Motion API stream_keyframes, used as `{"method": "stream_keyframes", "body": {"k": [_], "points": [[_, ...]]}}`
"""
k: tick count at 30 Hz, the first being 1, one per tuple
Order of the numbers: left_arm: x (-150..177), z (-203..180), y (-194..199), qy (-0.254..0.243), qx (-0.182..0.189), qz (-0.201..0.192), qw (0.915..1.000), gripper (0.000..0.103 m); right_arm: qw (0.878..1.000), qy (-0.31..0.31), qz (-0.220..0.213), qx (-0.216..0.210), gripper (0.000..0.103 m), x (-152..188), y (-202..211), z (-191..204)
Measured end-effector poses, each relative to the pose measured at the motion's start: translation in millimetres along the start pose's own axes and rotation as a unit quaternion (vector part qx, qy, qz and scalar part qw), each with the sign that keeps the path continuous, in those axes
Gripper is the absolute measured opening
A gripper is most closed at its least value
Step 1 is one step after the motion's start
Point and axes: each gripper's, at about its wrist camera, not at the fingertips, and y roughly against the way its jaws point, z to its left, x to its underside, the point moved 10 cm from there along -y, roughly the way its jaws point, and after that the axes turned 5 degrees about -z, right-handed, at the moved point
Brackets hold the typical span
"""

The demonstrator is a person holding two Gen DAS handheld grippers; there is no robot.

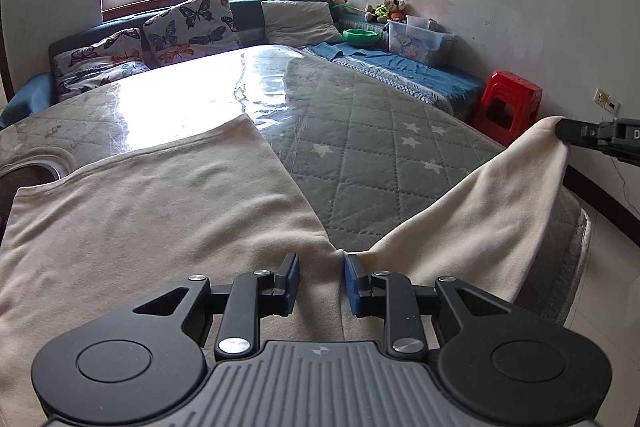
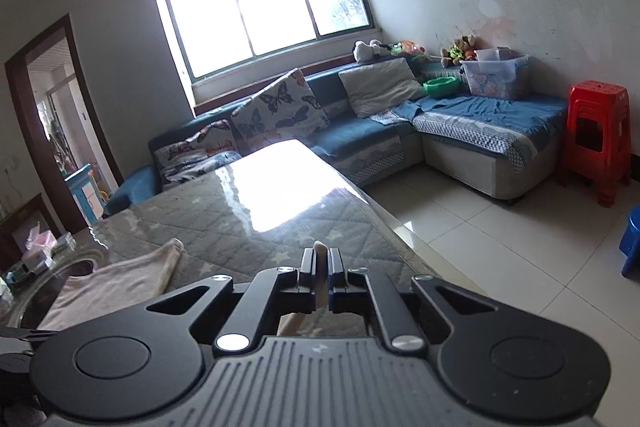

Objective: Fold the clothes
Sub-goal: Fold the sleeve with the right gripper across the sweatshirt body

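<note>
A cream garment [image 1: 160, 211] lies on the table [image 1: 380, 147], which has a grey quilted cover with stars under clear plastic. Its left part is spread flat. Its right part [image 1: 480, 211] rises as a taut flap to my right gripper [image 1: 560, 131], which is shut on its corner near the table's right edge. In the right wrist view a strip of cream cloth [image 2: 320, 251] stands between the shut fingers of the right gripper [image 2: 320, 259], and the flat part [image 2: 120, 283] shows lower left. My left gripper [image 1: 322, 269] pinches a bunched fold where both parts meet.
A blue corner sofa [image 2: 360, 135] with butterfly cushions [image 2: 280, 107] runs behind the table under the window. Red stools [image 2: 596, 139], a plastic box [image 2: 496, 75] and a blue stool [image 2: 632, 243] stand at the right on the tiled floor [image 2: 480, 227]. A doorway [image 2: 48, 131] is left.
</note>
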Motion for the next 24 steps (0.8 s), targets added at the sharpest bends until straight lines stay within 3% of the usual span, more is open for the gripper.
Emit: {"method": "stream_keyframes", "body": {"k": [7, 13, 18, 24], "points": [[0.8, 30.7, 47.9, 0.007, -0.008, -0.027, 0.9996, 0.028, 0.998, 0.042, -0.022, -0.035, 0.004, -26.4, 17.1, 45.5], [19.7, 83.6, 97.8, 0.023, -0.049, -0.044, 0.9976, 0.03, 0.989, 0.101, -0.04, -0.1, 0.004, -46.3, 25.7, 124.4], [40.1, 121.7, 132.4, 0.055, -0.085, -0.056, 0.9933, 0.03, 0.971, 0.155, -0.037, -0.176, 0.004, -42.3, 23.8, 209.6], [64.1, 153.9, 162.5, 0.093, -0.122, -0.061, 0.9864, 0.033, 0.94, 0.212, 0.018, -0.265, 0.004, 9.2, 12.8, 302.1]]}}
